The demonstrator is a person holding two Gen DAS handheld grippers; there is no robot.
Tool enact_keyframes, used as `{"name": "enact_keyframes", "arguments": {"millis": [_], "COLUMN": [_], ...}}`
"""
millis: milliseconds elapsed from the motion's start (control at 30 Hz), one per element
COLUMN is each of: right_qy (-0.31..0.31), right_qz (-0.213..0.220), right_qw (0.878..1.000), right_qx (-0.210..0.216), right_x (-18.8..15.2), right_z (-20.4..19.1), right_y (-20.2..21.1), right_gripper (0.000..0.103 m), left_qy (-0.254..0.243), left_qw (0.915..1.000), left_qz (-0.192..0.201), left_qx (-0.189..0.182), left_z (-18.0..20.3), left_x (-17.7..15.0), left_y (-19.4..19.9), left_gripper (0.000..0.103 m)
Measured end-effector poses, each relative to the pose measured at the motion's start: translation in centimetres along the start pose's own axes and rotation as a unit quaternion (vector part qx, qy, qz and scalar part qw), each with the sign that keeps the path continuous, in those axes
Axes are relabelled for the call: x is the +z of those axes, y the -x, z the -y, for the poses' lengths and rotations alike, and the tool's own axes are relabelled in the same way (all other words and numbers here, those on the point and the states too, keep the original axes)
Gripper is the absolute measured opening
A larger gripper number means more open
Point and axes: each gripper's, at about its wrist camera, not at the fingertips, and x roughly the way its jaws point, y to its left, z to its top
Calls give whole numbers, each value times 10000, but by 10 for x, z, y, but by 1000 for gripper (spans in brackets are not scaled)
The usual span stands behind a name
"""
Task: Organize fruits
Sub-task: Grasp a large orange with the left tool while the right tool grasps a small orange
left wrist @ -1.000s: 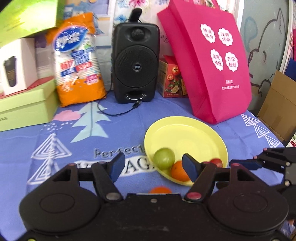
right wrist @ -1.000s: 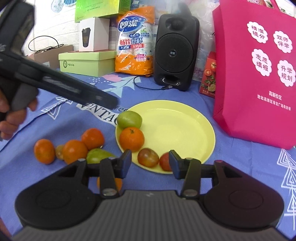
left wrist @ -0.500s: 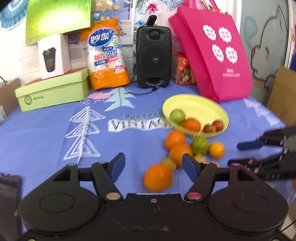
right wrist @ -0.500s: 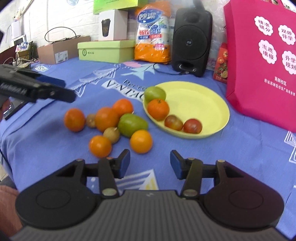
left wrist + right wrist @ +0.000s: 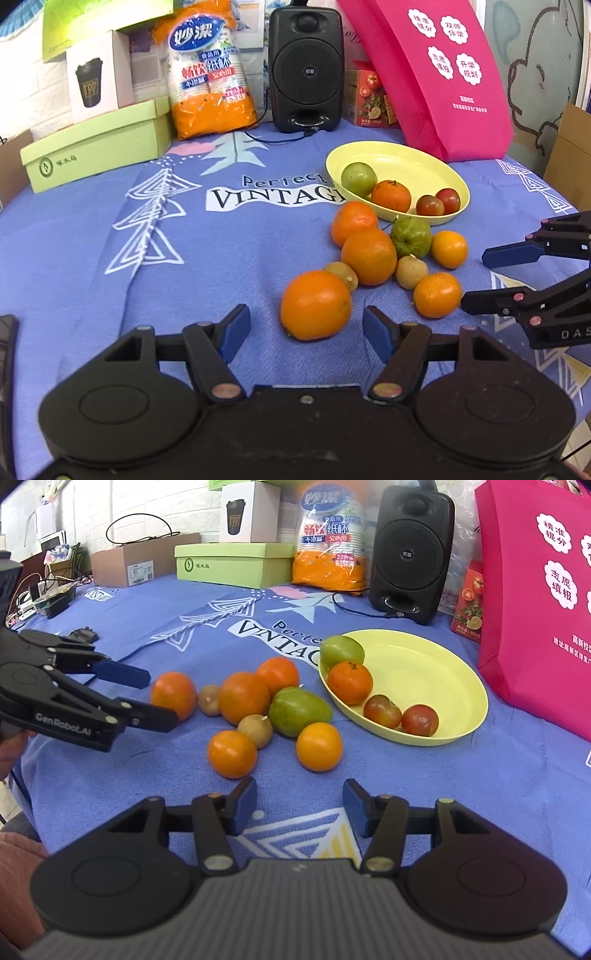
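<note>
Yellow plate (image 5: 454, 177) on blue cloth (image 5: 110, 266): one green fruit (image 5: 357, 178), one orange, two tomatoes (image 5: 400, 715). Loose pile (image 5: 258, 709) just beside the plate: oranges, a green fruit, small brown fruits. Left gripper (image 5: 306, 332): jaws just narrowing, spread, empty, nearest orange (image 5: 316, 304) just ahead; right gripper (image 5: 299, 805): just widening, spread, empty.
</note>
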Motion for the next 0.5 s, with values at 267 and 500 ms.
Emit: {"name": "enact_keyframes", "arguments": {"millis": [267,500], "right_qy": [-92,-194], "right_qz": [5,12], "right_qw": [9999,9998], "right_qx": [-108,-94], "right_x": [8,18], "right_z": [6,11], "right_y": [-14,-31], "right_gripper": [56,56], "left_qy": [-61,19], "left_qw": [9999,9998], "left_qz": [-35,-39], "left_qx": [-123,-187], "left_z": [2,-2], "left_x": [3,2], "left_y": [-9,-8], "left_gripper": [41,41]}}
